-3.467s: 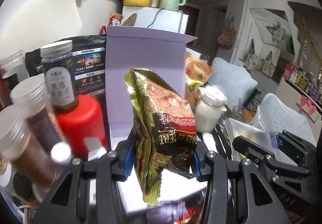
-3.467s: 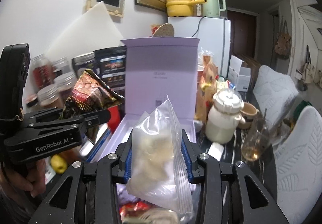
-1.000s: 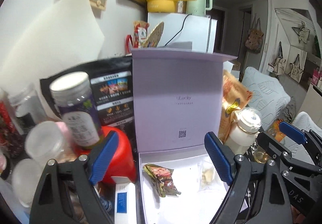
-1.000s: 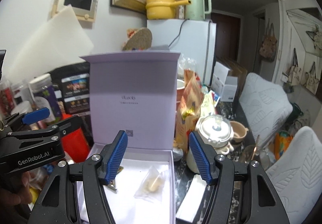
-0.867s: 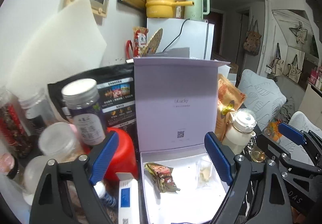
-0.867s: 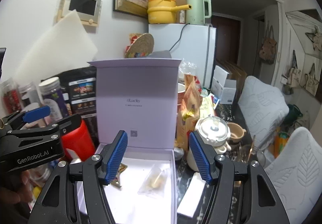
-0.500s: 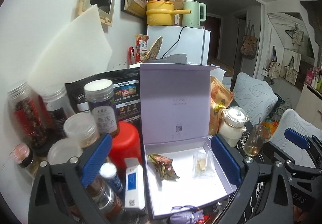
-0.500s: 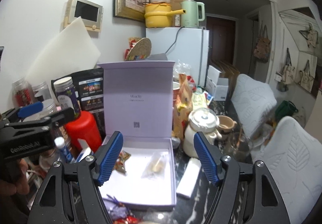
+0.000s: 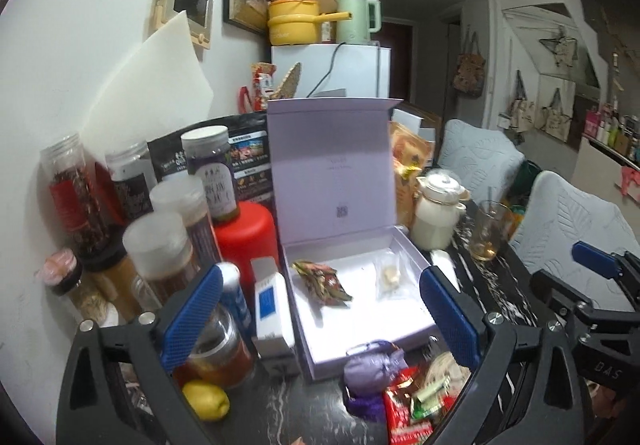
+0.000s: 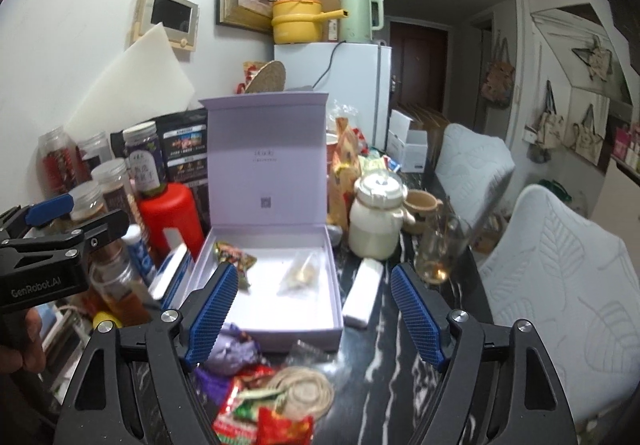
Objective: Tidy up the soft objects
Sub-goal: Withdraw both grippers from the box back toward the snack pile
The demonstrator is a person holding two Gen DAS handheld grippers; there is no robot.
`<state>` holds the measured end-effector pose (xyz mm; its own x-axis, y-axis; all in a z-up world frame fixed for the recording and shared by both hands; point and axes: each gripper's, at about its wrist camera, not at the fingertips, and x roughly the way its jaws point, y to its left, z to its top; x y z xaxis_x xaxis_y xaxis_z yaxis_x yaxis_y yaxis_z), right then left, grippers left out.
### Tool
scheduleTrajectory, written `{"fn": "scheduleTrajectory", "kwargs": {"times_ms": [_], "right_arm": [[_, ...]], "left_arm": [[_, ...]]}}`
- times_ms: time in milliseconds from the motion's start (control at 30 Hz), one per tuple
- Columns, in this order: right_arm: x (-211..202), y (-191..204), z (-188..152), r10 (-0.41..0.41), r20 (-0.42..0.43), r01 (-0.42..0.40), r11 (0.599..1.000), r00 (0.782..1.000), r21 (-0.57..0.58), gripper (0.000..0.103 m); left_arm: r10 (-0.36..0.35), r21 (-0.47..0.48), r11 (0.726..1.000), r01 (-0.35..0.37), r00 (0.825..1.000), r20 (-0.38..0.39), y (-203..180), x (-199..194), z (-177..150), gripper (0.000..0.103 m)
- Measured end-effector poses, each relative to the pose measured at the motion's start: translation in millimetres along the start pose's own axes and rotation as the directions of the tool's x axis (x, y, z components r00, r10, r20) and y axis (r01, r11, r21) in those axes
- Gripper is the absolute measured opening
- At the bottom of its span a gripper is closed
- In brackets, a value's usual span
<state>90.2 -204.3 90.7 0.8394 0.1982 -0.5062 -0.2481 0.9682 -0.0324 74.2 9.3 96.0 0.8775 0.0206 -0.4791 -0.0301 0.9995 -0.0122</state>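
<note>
my left claw [image 9: 320,319] stands wide, nothing between its blue pads [image 9: 192,315], which sit low in the left wrist frame. its jaws have just been opening. my right claw [image 10: 314,311] is also spread, less wide, jaws just been opening too, nothing gripped; its pads [image 10: 416,319] frame the lower middle of the right wrist frame.

lavender box [image 9: 372,325] sits center frame on the dark marbled table [image 10: 384,365], lid standing upright behind it. inside the box, snack packet [image 9: 322,281] lies toward the left, clear zip bag [image 9: 390,277] with pale lumps lies toward the right, the two apart, both flat on the white floor of the box. in the right wrist view the same packet [image 10: 232,257] and bag [image 10: 302,271] show in the back half of the box.

just in front of the box, bottom center: purple pouch [image 9: 372,369], red wrapped snacks [image 9: 408,413], and a coil of twine [image 10: 304,391], all bunched near each other on the table.

left of the box: red container [image 9: 246,233], white-and-blue carton [image 9: 270,309] leaning by the box wall, several jars [image 9: 160,245], a lemon [image 9: 206,401] at lower left. right of the box: cream lidded pot [image 9: 438,213], a glass [image 9: 486,231], white flat pack [image 10: 362,295] beside the box wall.

in the right wrist view my left claw's body sits at the left edge, my hand [image 10: 22,341] under it.
</note>
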Motion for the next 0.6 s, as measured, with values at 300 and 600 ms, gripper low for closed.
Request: {"fn": "scheduleTrajectory", "kwargs": {"times_ms": [300, 600], "right_arm": [[-18, 5, -40, 0.021, -0.051, -0.017, 0.998, 0.998, 0.067, 0.080], [-27, 6, -75, 0.056, -0.110, -0.042, 0.991, 0.992, 0.124, 0.080]], "left_arm": [[-0.047, -0.004, 0.999, 0.047, 0.999, -0.014, -5, -25, -31, 0.100], [-0.077, -0.014, 0.997, 0.076, 0.993, -0.091, -8, -27, -63, 0.100]]}}
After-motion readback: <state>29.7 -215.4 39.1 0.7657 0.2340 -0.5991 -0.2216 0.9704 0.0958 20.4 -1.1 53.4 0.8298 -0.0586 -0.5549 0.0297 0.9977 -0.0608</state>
